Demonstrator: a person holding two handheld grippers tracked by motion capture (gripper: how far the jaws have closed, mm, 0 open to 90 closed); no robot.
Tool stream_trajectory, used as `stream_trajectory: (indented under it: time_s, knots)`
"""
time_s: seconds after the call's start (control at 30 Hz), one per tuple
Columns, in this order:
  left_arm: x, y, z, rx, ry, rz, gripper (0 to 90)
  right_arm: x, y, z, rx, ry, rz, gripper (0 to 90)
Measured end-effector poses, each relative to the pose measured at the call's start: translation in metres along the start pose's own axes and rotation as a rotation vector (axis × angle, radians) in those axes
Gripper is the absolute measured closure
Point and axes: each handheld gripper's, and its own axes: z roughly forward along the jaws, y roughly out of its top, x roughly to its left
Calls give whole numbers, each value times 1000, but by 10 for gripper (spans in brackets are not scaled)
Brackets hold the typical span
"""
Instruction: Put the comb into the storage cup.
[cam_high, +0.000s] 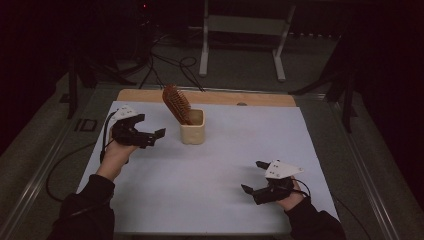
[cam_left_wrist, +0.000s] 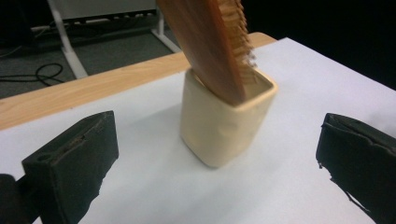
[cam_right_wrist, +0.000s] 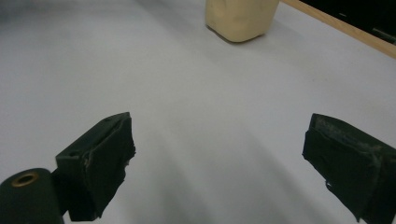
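A cream square cup (cam_high: 192, 130) stands on the white sheet (cam_high: 225, 150) near the back of the table. A brown wooden hairbrush (cam_high: 176, 104) leans in it, head up and tilted left. My left gripper (cam_high: 149, 131) hovers open just left of the cup, nothing between its jaws. In the left gripper view the cup (cam_left_wrist: 223, 123) and the brush (cam_left_wrist: 212, 42) sit between the wide-apart jaws, a little way ahead. My right gripper (cam_high: 254, 176) is open near the front right of the sheet, far from the cup (cam_right_wrist: 240, 16).
A wooden table edge (cam_high: 210, 96) runs along the back of the sheet. Beyond it lie cables (cam_high: 170, 65) on the floor and a white metal stand (cam_high: 245, 35). Dark poles (cam_high: 347, 85) stand right of the table.
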Motion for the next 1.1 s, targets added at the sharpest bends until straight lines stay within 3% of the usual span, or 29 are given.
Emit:
stream_trajectory:
  time_s: [0.43, 0.6, 1.1]
  knots:
    - [-3, -39, -21, 10, -31, 8, 0, 1, -2, -1, 4, -2, 7, 82]
    - [-9, -55, -28, 22, -37, 23, 0, 2, -4, -2, 12, 0, -6, 82]
    - [-24, -106, -47, 29, -53, 20, 0, 4, -7, -3, 17, 4, -1, 82]
